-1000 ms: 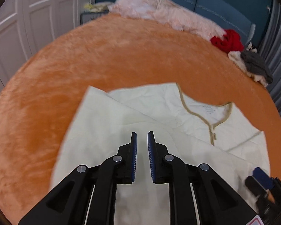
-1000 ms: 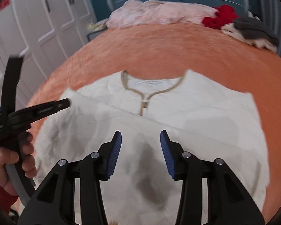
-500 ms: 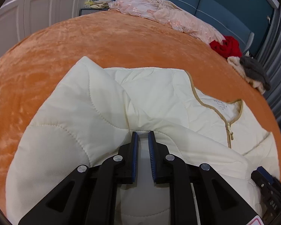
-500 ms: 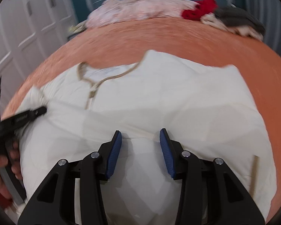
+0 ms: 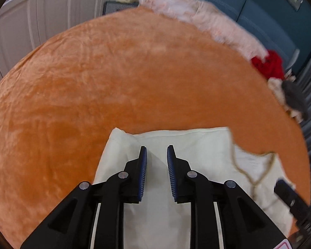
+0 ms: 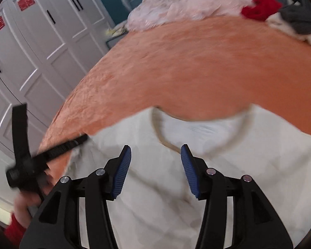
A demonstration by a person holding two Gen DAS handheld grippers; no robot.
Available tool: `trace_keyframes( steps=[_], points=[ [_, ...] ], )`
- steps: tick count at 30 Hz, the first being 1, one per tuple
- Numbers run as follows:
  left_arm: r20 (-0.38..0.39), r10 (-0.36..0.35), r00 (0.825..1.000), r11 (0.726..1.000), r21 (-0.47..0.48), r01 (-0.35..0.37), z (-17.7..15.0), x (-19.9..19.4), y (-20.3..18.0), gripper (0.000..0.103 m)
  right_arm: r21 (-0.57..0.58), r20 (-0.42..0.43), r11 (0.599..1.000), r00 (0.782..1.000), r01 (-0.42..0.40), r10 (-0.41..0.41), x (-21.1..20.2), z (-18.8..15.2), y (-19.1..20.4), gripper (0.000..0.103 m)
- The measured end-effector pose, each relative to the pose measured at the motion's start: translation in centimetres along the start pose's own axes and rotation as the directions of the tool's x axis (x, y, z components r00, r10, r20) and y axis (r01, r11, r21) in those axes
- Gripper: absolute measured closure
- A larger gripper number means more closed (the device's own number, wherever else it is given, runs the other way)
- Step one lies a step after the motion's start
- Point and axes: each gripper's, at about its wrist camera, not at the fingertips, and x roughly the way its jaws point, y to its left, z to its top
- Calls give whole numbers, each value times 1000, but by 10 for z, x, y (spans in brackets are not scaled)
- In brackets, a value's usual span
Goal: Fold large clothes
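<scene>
Two grippers hang over a cream quilted jacket [image 6: 228, 166] spread on an orange plush bedspread [image 5: 114, 72], the collar end toward the far side of the bed. Off to the left stands a wall of white cupboard doors [image 6: 41, 47] with red labels near the top. Next comes the person's left hand [image 6: 29, 199], a red sleeve at the wrist, wrapped round the handle of the left gripper [image 5: 156, 155]. Its jaws are narrowly parted and opening, with nothing pinched between them — they hover above the jacket's left part, close to a folded corner, and the cloth below lies flat. Further right the jacket's beige-trimmed neckline [image 6: 197, 122] and zip run toward the middle. The right gripper [image 6: 156, 154] sits over the chest just below that neckline; its jaws are spread wider, also opening, and hold nothing, the blue ribbed pads clear of the fabric. Beyond the jacket the bedspread is bare up to the far edge, where a pale pink fluffy heap [image 5: 207, 20] lies against a blue headboard [image 5: 248, 6]. To the right of that sits a red garment [image 5: 268, 64], then a grey and white pile [image 5: 290, 95] at the bed's right edge.
</scene>
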Motion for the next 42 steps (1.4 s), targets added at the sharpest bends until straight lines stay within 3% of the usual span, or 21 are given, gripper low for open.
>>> trace_keyframes(
  steps=[2, 4, 8, 9, 10, 11, 14, 18, 25, 29, 31, 34, 36, 38, 40, 42],
  points=[
    [-16, 16, 1000, 1000, -10, -16, -2, 15, 5, 82, -4, -27, 1000, 1000, 9, -9, 28, 12, 7, 54],
    [-4, 7, 1000, 1000, -29, -7, -8, 24, 10, 82, -7, -55, 1000, 998, 14, -15, 52, 19, 12, 45],
    [62, 18, 998, 1000, 5, -18, -24, 32, 9, 82, 15, -124, 1000, 992, -5, 6, 94, 15, 12, 45],
    [79, 30, 996, 999, 20, -32, -28, 33, 7, 82, 17, -132, 1000, 991, -18, 20, 100, 12, 12, 59],
    [91, 36, 995, 999, 25, -39, -29, 34, 6, 82, -3, -126, 1000, 992, -29, 28, 103, 9, 14, 84],
    [101, 41, 994, 999, 29, -44, -29, 34, 4, 82, -17, -111, 1000, 994, -23, 21, 99, 6, 15, 95],
    [121, 26, 992, 999, 20, -29, -33, 35, 7, 81, -17, -27, 1000, 1000, -14, 13, 84, 5, 10, 102],
    [134, -5, 991, 1000, 5, 4, -34, 36, 13, 81, -28, -20, 999, 999, 41, -42, 90, -1, 6, 102],
    [154, -3, 988, 1000, 14, 1, -37, 39, 11, 81, -41, -15, 995, 996, 92, -93, 104, -10, 4, 103],
    [159, 25, 987, 999, 31, -30, -39, 41, 7, 81, -13, -4, 997, 997, 71, -71, 103, -10, -2, 103],
    [152, 38, 988, 998, 37, -44, -38, 41, 5, 81, 9, 6, 999, 999, 54, -54, 97, -8, -4, 102],
    [118, 60, 991, 997, 48, -66, -30, 35, 0, 81, 69, 86, 991, 989, 115, -120, 52, -1, -17, 93],
    [102, 72, 992, 995, 65, -79, -25, 25, -6, 75, 135, 137, 985, 983, 104, -122, 8, 0, -44, 89],
    [138, 39, 990, 996, 77, -50, -22, 1, -19, 61, 190, 174, 974, 972, 127, -160, -33, -4, -81, 85],
    [173, -79, 982, 993, 96, 63, -18, -22, -44, 45, 227, 173, 960, 963, 164, -205, -58, -10, -115, 80],
    [145, -178, 973, 978, 134, 159, -16, -30, -79, 36, 290, 137, 940, 964, 179, -226, -73, -18, -156, 80]
  ],
)
